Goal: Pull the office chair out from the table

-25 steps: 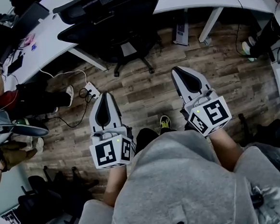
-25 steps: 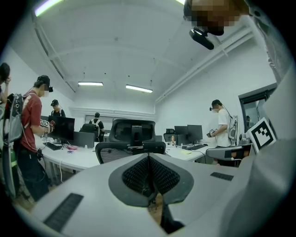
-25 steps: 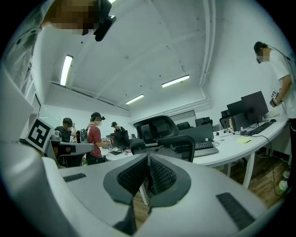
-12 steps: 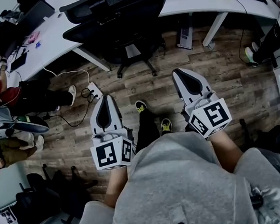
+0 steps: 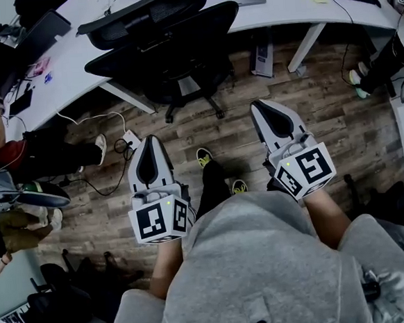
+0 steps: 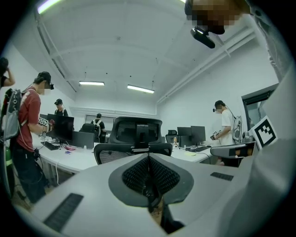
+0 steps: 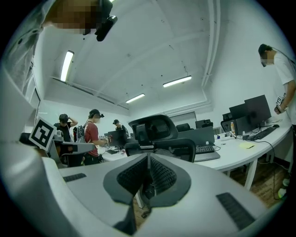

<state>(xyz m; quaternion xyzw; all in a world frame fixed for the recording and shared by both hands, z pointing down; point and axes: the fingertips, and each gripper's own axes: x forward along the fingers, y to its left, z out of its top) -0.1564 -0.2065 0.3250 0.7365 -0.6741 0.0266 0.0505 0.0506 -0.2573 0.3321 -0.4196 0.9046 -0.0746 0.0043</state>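
The black office chair (image 5: 168, 45) stands tucked against the curved white table (image 5: 280, 5), its backrest towards me. My left gripper (image 5: 152, 142) and right gripper (image 5: 262, 108) are held side by side over the wooden floor, well short of the chair. Both are shut with nothing between their jaws. In the left gripper view the chair's headrest (image 6: 138, 131) and backrest rise just beyond the closed left gripper (image 6: 148, 159). The right gripper view shows the chair (image 7: 155, 132) slightly left of centre behind the closed right gripper (image 7: 148, 158).
A power strip (image 5: 132, 136) with cables lies on the floor left of the chair. A computer tower (image 5: 261, 48) and a table leg (image 5: 305, 43) stand under the table. People sit and stand along the left side (image 5: 20, 147). My feet (image 5: 203, 156) are between the grippers.
One of my feet has stepped forward into view between the grippers. Both grippers have moved a little closer to the chair and have stayed shut.
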